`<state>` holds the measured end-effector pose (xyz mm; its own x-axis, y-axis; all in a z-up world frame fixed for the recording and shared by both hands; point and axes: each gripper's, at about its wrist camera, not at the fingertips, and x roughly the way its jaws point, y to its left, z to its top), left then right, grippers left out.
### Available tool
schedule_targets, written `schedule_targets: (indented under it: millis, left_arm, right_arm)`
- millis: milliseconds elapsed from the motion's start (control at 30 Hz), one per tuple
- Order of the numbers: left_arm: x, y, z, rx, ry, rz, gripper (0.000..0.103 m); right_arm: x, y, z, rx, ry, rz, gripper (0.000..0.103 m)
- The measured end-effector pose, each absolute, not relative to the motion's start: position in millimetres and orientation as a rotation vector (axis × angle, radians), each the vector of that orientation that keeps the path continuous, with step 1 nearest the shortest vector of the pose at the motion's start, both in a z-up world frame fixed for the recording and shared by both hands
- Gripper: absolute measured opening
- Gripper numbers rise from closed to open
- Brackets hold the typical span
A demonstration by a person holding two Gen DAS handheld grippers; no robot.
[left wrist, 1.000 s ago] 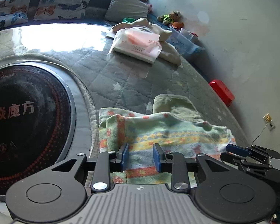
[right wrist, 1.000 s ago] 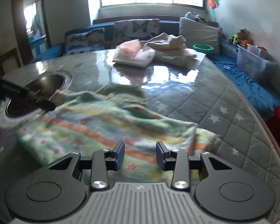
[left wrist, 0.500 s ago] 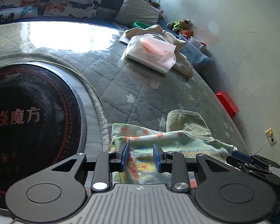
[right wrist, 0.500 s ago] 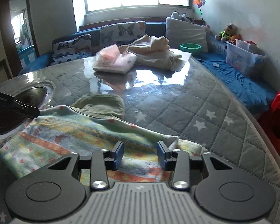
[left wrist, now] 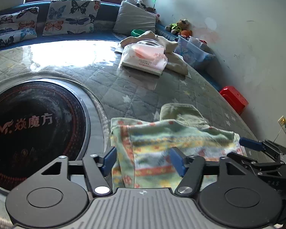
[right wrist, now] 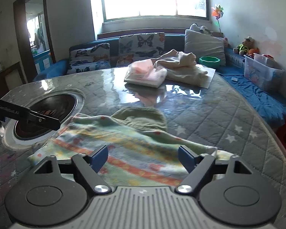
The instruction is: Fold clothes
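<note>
A striped green, yellow and orange garment lies folded on the quilted table top, with an olive-green part sticking out behind it. It also shows in the right wrist view. My left gripper is open over the garment's near left edge, jaws wide, holding nothing. My right gripper is open over the garment's near right edge, also holding nothing. The right gripper shows at the right of the left wrist view; the left gripper's finger shows at the left of the right wrist view.
A round black induction hob is set in the table to the left. A plastic bag with pink cloth and a beige garment lie at the far side. A red stool stands by the wall.
Both grippers were nearly shut on the garment and have opened wide, letting it go. The garment's far edge has been brought toward me into a fold and now rests on the table.
</note>
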<state>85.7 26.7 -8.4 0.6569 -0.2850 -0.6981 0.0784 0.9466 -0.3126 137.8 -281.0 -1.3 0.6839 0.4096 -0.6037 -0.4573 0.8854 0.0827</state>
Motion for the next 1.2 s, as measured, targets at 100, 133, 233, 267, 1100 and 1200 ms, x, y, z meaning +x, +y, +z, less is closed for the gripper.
schedule_targets:
  millis: [100,133,233,267,1100,1200]
  left_arm:
    - [75.4,22.4,-6.9,-0.234,0.824,-0.199,0.074]
    - [72.4,21.0,-6.5,-0.227,0.825,-0.196,0.077]
    - [62.3,15.9,-5.3,-0.201,0.814,-0.189,0.082]
    - [58.9,14.2,-4.8,-0.193,0.810,-0.186,0.084]
    - [14.9,11.1,4.4,-0.132,0.708,-0.127,0.103]
    - [13.5,11.8,4.9,-0.132,0.703,-0.114,0.103]
  right_arm:
    - [129.8,-276.1,-0.5,-0.069,0.654,0.493,0.089]
    - [127.6,-275.6,-0.6,-0.069,0.652,0.492,0.093]
    - [121.2,-273.8,-1.0,-0.071,0.647,0.488,0.098]
    - [119.1,-273.2,-1.1,-0.071,0.645,0.486,0.102]
    - [90.9,-280.5,2.7,0.022,0.595,0.463,0.103]
    - [90.6,-280.4,3.7,0.033,0.595,0.460,0.103]
